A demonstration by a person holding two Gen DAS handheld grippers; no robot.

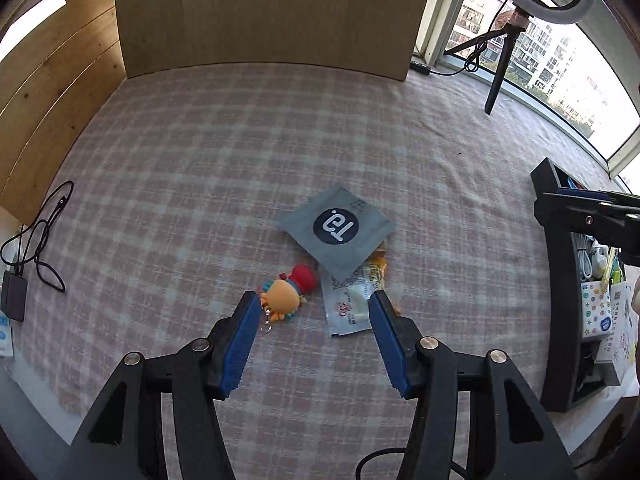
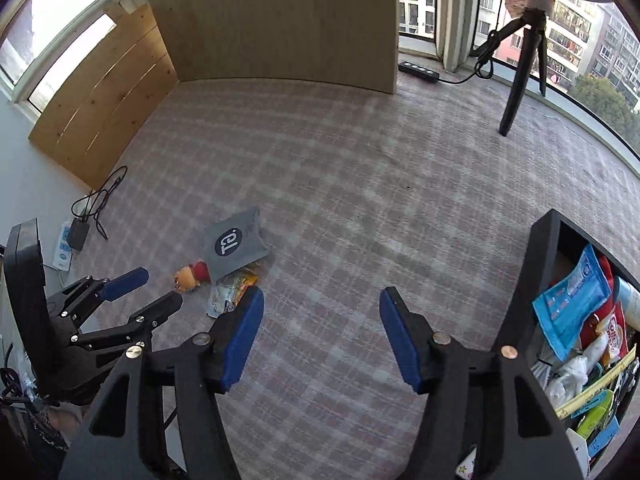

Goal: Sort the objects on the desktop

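So the whole worktop (image 1: 280, 140) is covered by a pinkish plaid cloth, and it's backed by a big plain wooden board (image 1: 272, 12) standing upright at the far edge, with a slatted wood panel (image 1: 48, 92) angled off to the left side. Over on the right a black organizer box (image 2: 548, 280) is seen, already stuffed with packets, a blue pouch (image 2: 572, 300) lying on top of the pile. A black tripod (image 2: 524, 64) with a ring light is planted near the window at the far right, well apart from everything else.

The left gripper (image 1: 314, 300) is held above a small heap of leftover stuff near the middle of the cloth, its blue-padded fingers (image 1: 244, 332) spread apart with nothing gripped between them. The right gripper (image 2: 322, 296) is hung over bare cloth just beside the box, fingers released wide and nothing held.

The heap itself: a grey square sachet (image 1: 336, 232) with a round black logo is laid partly over a white snack packet (image 1: 350, 306) and an orange wrapper (image 1: 380, 268) peeking out underneath. Just left of those, touching or nearly touching the sachet's corner, a little orange and red doll keychain (image 1: 290, 294) is lying on its side. At the far left edge a black charger (image 1: 14, 296) with a looped cable is parked, out of the way.
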